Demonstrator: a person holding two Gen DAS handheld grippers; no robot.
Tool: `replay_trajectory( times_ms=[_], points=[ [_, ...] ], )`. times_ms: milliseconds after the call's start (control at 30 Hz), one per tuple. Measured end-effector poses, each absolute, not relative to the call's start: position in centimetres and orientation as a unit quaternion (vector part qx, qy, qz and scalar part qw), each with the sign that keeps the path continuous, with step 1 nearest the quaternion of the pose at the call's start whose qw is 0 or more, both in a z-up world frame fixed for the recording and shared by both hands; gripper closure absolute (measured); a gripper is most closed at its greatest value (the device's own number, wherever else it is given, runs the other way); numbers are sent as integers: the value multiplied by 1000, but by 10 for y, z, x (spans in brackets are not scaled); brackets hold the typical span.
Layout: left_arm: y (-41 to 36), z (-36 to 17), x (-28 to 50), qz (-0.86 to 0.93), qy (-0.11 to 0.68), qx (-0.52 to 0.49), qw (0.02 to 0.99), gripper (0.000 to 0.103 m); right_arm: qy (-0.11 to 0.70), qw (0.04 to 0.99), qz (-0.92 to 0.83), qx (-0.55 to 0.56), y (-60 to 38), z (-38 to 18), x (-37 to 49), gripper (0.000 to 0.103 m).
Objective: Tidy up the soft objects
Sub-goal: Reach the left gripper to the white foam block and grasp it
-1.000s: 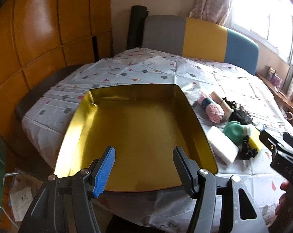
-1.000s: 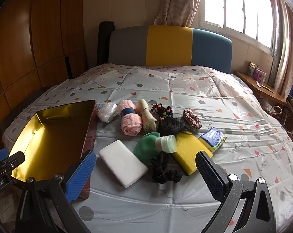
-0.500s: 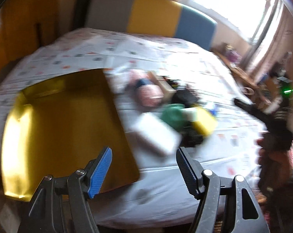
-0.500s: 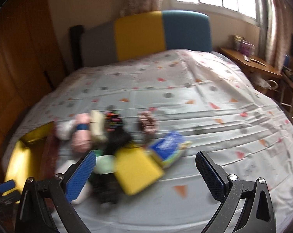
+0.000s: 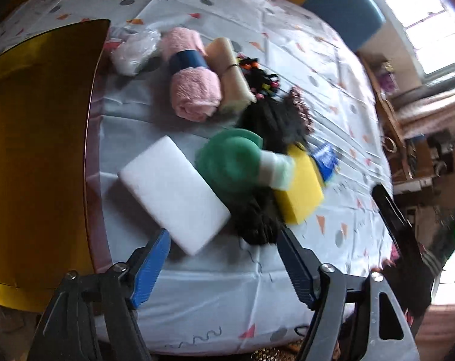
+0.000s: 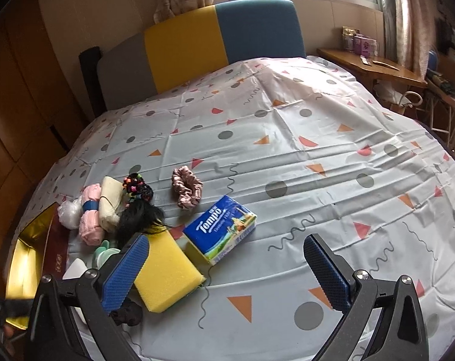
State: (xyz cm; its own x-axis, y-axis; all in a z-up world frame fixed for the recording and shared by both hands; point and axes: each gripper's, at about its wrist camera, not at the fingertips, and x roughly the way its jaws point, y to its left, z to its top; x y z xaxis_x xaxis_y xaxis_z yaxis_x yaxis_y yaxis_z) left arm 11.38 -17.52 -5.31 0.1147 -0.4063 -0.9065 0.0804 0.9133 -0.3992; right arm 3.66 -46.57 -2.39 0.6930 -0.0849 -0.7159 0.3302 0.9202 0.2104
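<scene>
The left gripper (image 5: 224, 258) pointed steeply down over the near edge of the bed, its ribbed blue-padded jaws spreading apart with nothing between them; the corner of a white foam block (image 5: 173, 194) lay just beyond its tips. The right gripper (image 6: 227, 270) stood wide and empty above the bedsheet (image 6: 317, 162), its left pad overlapping the view of a yellow sponge (image 6: 167, 273).

The soft objects sat clustered on the sheet near its left front corner, beside a gold tray (image 5: 34, 150) with a shiny, mirror-like inside and a dark red rim. The foam block was a smooth, flat rectangle with rounded corners. Touching it was a round green sponge (image 5: 230, 162) with a pale cylindrical handle. The yellow sponge was a thick porous slab. A black scrunchie (image 5: 257, 219), gathered and crinkled, lay between the block and the yellow sponge. Farther back lay a fluffy pink rolled towel (image 5: 194, 87) bound with a dark blue band, a cream rolled cloth (image 5: 233, 72) tight against it, a crumpled clear plastic bag (image 5: 134, 49), a tuft of black hair-like fibres (image 6: 137, 216), a bunch of beaded hair ties (image 6: 135, 185) and a ruffled satin pink scrunchie (image 6: 186, 188). A glossy blue Tempo tissue pack (image 6: 221, 228) rested just beside the yellow sponge.

The sheet was thin, creased plastic printed with grey dots, orange triangles and squiggles.
</scene>
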Motion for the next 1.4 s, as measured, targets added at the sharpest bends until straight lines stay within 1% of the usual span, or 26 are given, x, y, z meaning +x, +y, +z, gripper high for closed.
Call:
replay_trajectory(
  times_ms=[133,267,333,400,500,533,567,600,700,800,933,1000,1100,1133,1300,1400],
  points=[
    [-173,-73,129,-130,668,-148,717,26,371,907,-109,168,-467,-21,35,0],
    [-179,-78,137,-104,658,-140,733,25,364,906,-111,186,-473,-18,33,0],
    [-184,-79,141,-94,657,-121,738,23,361,905,-112,196,-477,-18,31,0],
    [-191,-84,149,-79,653,-70,750,23,359,903,-114,208,-481,-18,30,0],
    [-190,-81,159,-69,644,-29,761,23,359,900,-118,217,-486,-18,28,0],
    [-188,-80,162,-66,641,-16,764,24,357,900,-119,219,-487,-18,27,0],
    [-186,-79,164,-68,639,-8,766,30,356,900,-120,220,-487,-17,27,0],
    [-185,-79,165,-69,639,-2,766,31,355,900,-121,224,-489,-17,26,0],
    [-184,-77,164,-77,645,7,761,31,356,898,-120,230,-491,-18,26,0],
    [-200,-85,159,-85,646,29,758,31,358,897,-124,228,-491,-18,26,0],
    [-213,-88,157,-85,631,59,769,29,358,896,-125,233,-493,-19,24,0],
    [-218,-88,159,-93,628,64,770,32,358,895,-126,236,-494,-19,24,0],
    [-229,-83,151,-109,610,91,779,48,359,894,-125,238,-494,-20,24,0],
    [-232,-81,148,-119,605,95,782,49,358,894,-125,237,-494,-19,24,0],
    [-237,-78,125,-191,601,82,772,50,359,895,-128,233,-493,-19,23,0],
    [-239,-75,118,-208,598,89,769,46,360,894,-129,235,-494,-20,24,0]
  ],
)
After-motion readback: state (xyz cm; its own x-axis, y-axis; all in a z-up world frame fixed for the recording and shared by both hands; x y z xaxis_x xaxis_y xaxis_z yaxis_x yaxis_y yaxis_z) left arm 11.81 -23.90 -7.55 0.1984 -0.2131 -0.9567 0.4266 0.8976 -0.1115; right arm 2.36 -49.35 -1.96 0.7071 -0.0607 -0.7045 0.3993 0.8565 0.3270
